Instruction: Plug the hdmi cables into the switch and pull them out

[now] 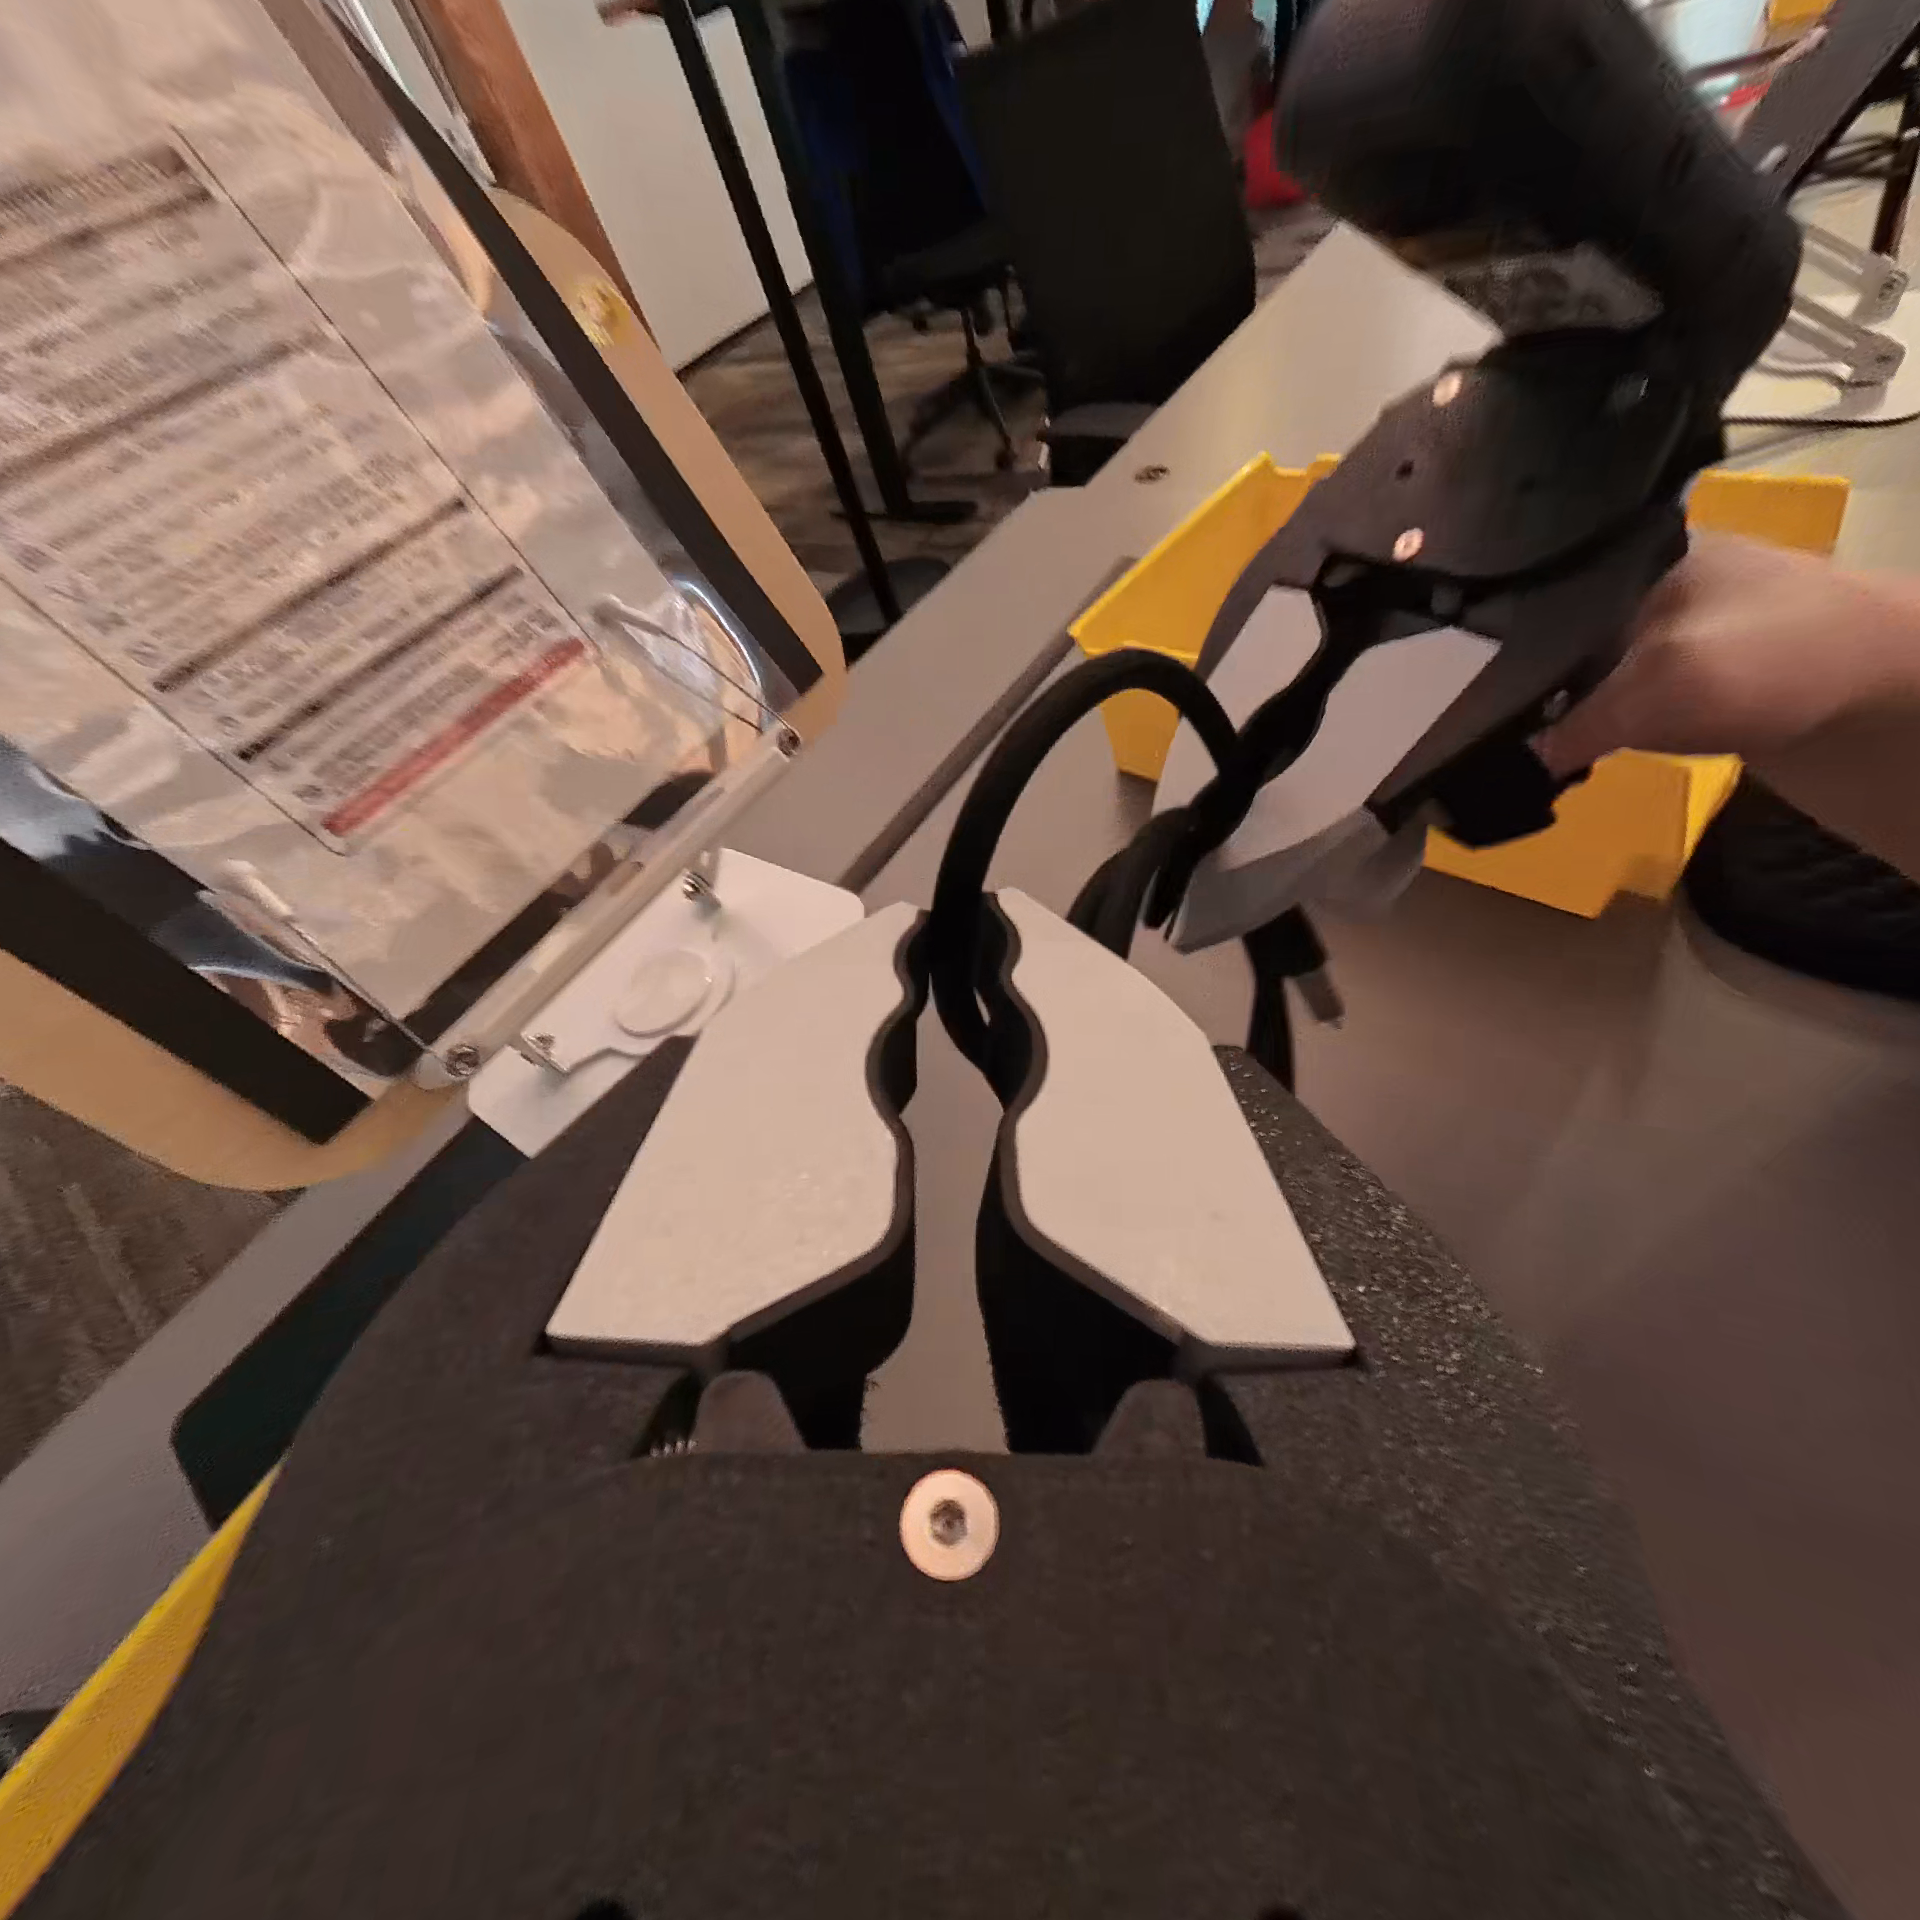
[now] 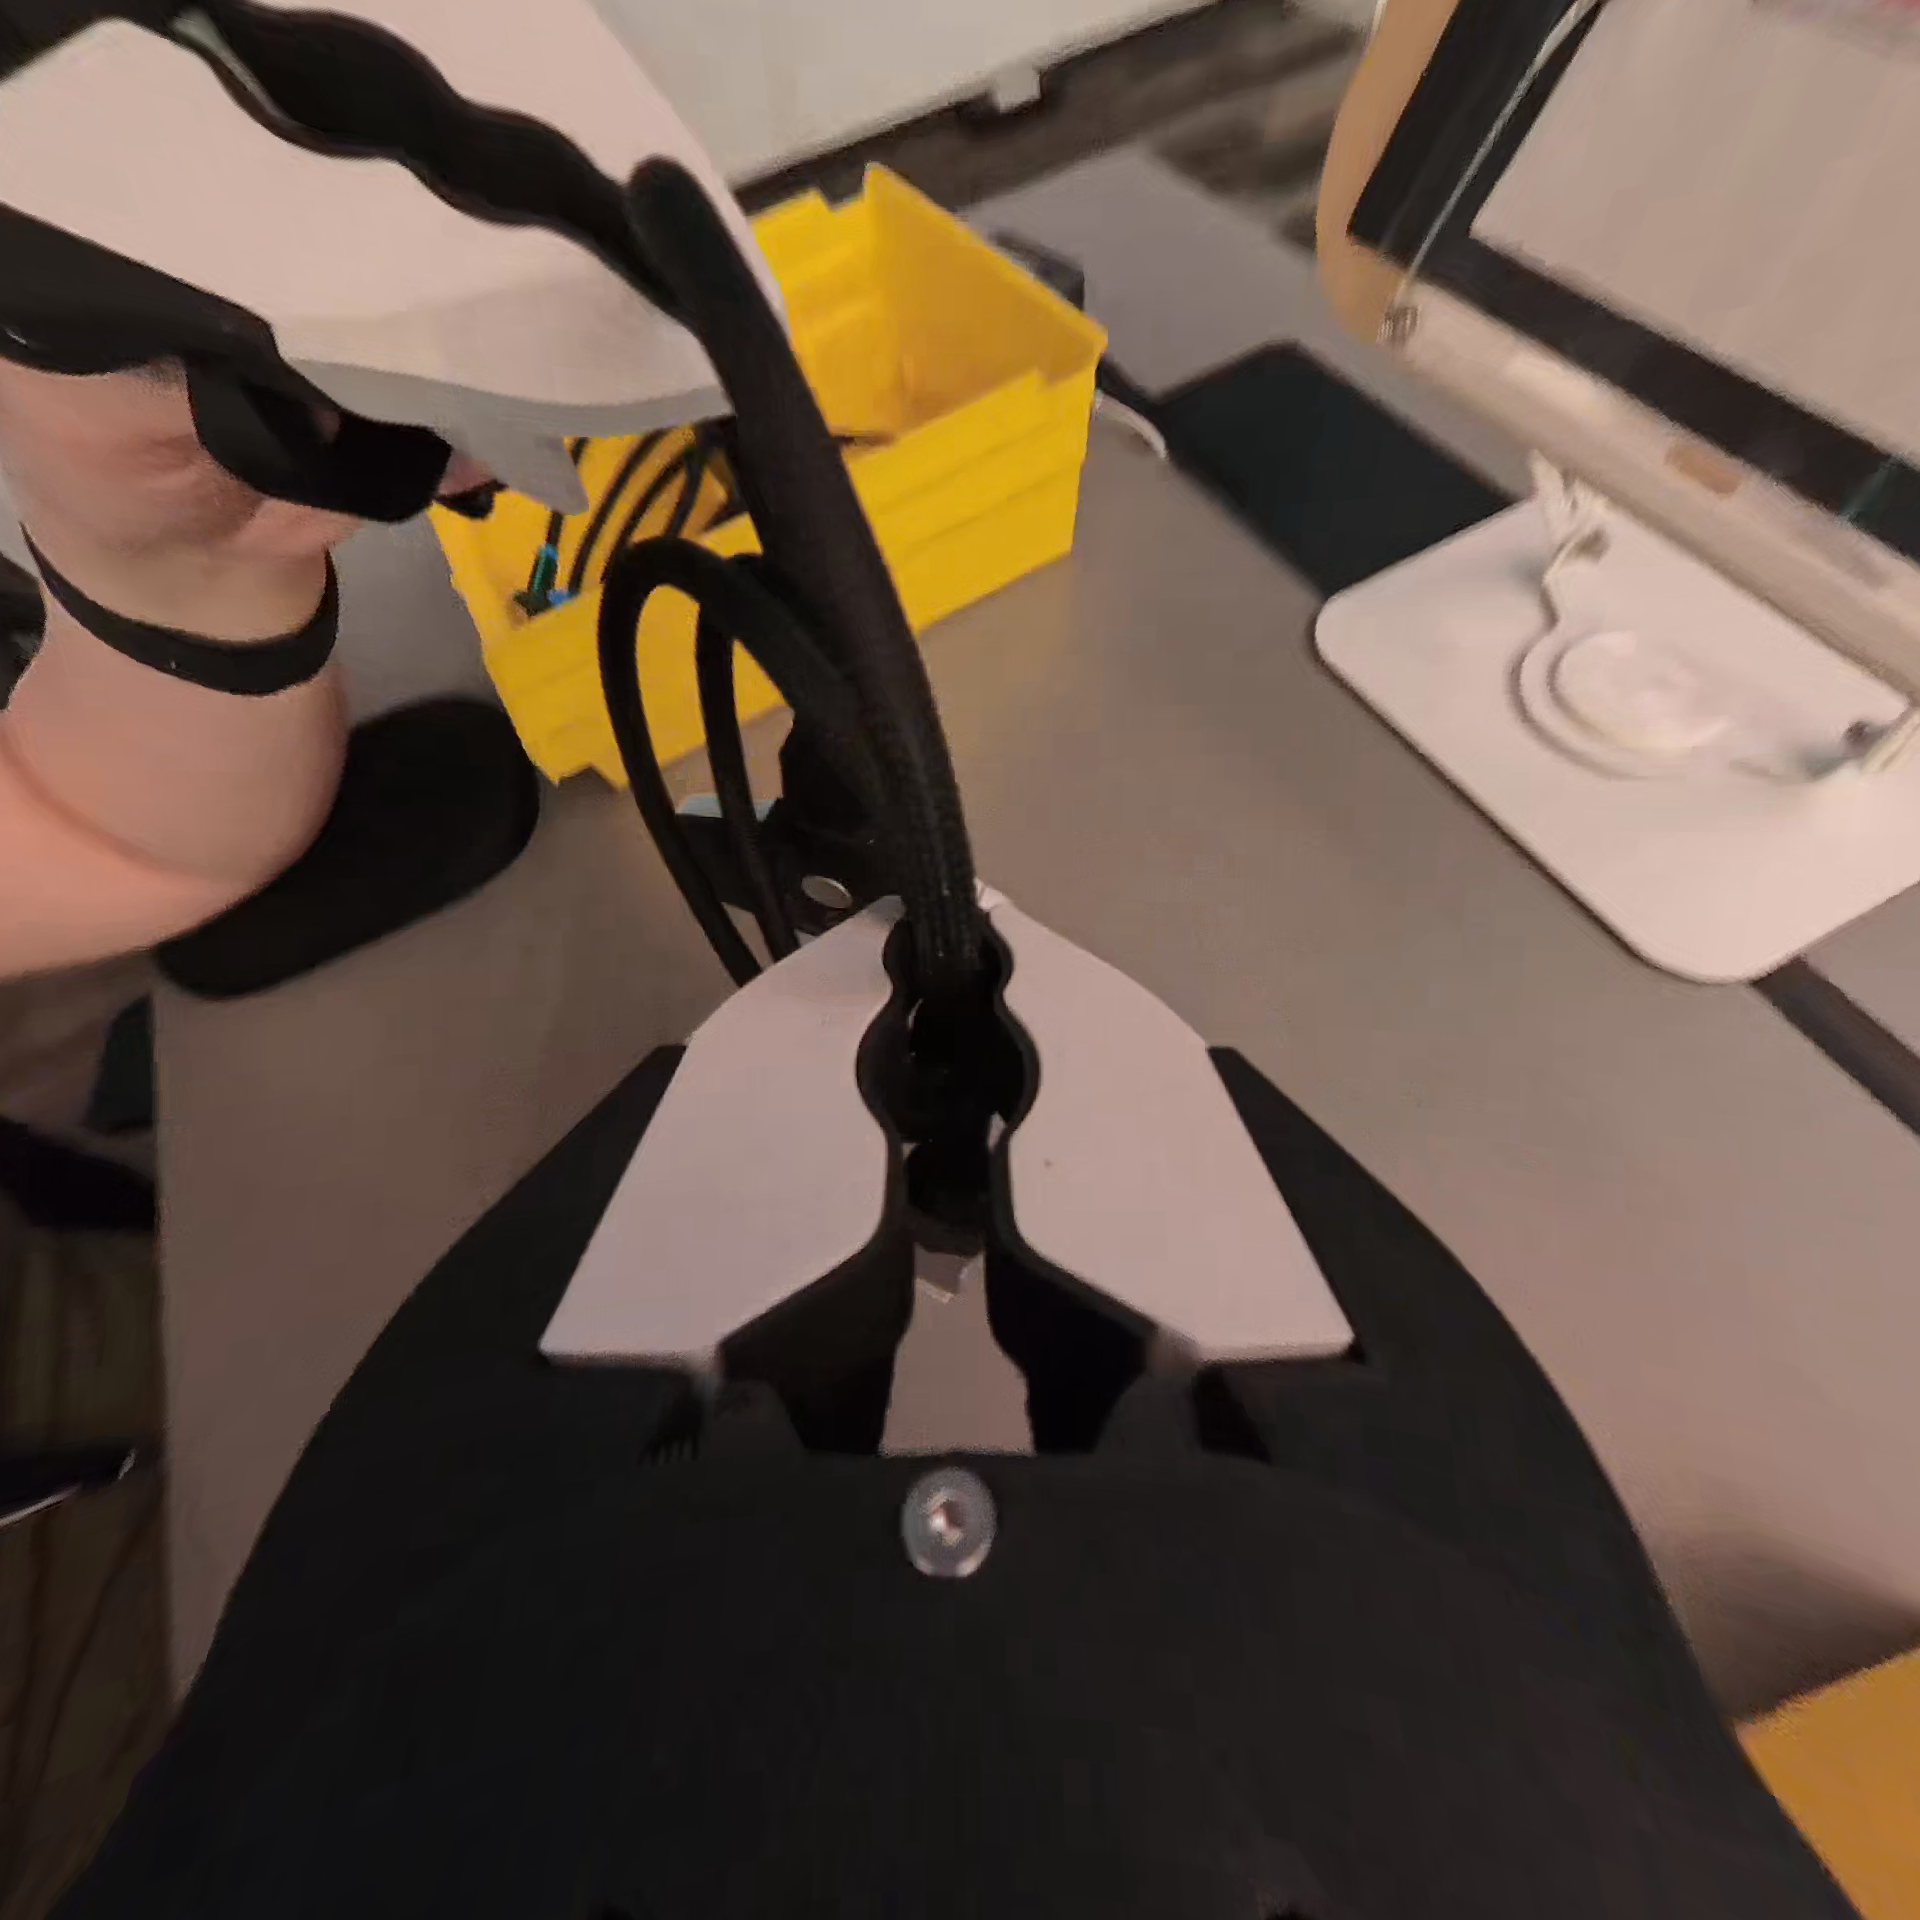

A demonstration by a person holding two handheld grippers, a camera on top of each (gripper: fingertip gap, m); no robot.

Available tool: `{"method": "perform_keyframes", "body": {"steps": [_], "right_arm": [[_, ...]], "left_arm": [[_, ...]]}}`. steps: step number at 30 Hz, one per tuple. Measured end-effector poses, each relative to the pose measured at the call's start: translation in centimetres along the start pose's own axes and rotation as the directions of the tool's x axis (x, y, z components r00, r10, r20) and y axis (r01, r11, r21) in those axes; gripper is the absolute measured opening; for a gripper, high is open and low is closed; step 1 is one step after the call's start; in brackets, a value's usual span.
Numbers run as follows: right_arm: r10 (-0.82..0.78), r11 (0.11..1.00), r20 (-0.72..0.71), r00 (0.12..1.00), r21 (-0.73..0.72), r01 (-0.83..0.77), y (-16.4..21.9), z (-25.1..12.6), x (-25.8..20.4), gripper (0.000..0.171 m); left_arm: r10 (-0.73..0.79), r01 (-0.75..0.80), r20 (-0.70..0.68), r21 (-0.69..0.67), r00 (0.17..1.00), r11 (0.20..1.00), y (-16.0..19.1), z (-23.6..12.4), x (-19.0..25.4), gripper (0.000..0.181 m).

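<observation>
One black braided HDMI cable [image 1: 1039, 727] arcs between both grippers above the grey table [image 1: 1558, 1195]. My left gripper [image 1: 961, 935] is shut on the cable near its fingertips. My right gripper [image 2: 945, 935] is shut on the cable's other end, and the metal plug [image 2: 940, 1273] pokes back between its fingers. In the left wrist view the right gripper [image 1: 1195, 894] is at upper right, held by a hand, with the plug [image 1: 1322, 995] below it. In the right wrist view the left gripper [image 2: 644, 208] is at top left. I cannot make out a switch.
A yellow bin [image 2: 987, 488] with more cables stands behind the grippers. The rest of the cable [image 2: 675, 727] hangs in strapped loops. A clear sign stand [image 1: 364, 520] on a white base [image 2: 1558, 727] is close by. A flat black rectangle [image 2: 1320, 468] lies beyond it. The gap from one gripper's tips to the other's is roughly 9 cm.
</observation>
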State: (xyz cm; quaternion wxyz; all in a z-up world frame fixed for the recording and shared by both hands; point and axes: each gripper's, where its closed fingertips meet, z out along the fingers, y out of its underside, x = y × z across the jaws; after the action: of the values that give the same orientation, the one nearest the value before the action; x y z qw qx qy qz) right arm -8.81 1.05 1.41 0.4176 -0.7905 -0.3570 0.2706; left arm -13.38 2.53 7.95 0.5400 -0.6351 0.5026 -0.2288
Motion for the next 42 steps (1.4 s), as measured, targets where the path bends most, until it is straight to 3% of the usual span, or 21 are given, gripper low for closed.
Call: {"method": "perform_keyframes", "body": {"steps": [6, 10, 14, 18, 20, 24, 27, 33, 42], "right_arm": [[0.144, 0.955, -0.02, 0.989, -0.259, -0.144, 3.5, -2.0, -1.0, 0.01], [0.257, 0.872, -0.005, 0.966, -0.429, -0.234, 7.1, -0.9, -1.0, 0.011], [0.27, 0.869, -0.055, 0.961, -0.416, -0.268, 7.9, 1.3, 1.2, 0.011], [0.301, 0.873, -0.089, 0.949, -0.375, -0.312, 8.5, 3.2, 3.1, 0.01], [0.302, 0.866, -0.128, 0.945, -0.378, -0.328, 9.2, 3.7, 3.9, 0.009], [0.282, 0.865, -0.169, 0.944, -0.382, -0.326, 10.2, 4.3, 5.4, 0.01], [0.271, 0.857, -0.187, 0.944, -0.4, -0.325, 10.9, 4.5, 6.2, 0.011], [0.101, 0.861, -0.304, 0.947, -0.449, -0.236, 12.4, 5.1, 8.7, 0.018], [0.079, 0.858, -0.331, 0.94, -0.458, -0.233, 12.9, 5.5, 9.3, 0.023]], "left_arm": [[-0.122, 0.103, -0.102, -0.176, 0.987, 0.979, 4.0, 3.0, 1.5, 0.007], [-0.046, 0.035, -0.035, -0.275, 0.998, 0.961, 7.1, 5.4, 1.7, 0.007], [0.076, -0.048, 0.073, -0.321, 0.994, 0.946, 8.3, 6.1, 0.4, 0.008], [0.072, -0.02, 0.134, -0.352, 0.988, 0.936, 9.3, 6.2, -0.9, 0.01], [0.071, -0.015, 0.128, -0.391, 0.989, 0.92, 10.0, 6.1, -1.2, 0.023], [0.145, -0.087, 0.09, -0.465, 0.985, 0.881, 11.2, 5.8, -1.5, 0.028], [0.202, -0.139, 0.085, -0.474, 0.976, 0.87, 10.8, 5.3, -1.7, 0.025], [0.212, -0.149, 0.089, -0.458, 0.973, 0.876, 9.1, 3.0, -2.5, 0.021], [0.169, -0.099, 0.13, -0.426, 0.977, 0.899, 7.7, 0.1, -4.5, 0.018]]}}
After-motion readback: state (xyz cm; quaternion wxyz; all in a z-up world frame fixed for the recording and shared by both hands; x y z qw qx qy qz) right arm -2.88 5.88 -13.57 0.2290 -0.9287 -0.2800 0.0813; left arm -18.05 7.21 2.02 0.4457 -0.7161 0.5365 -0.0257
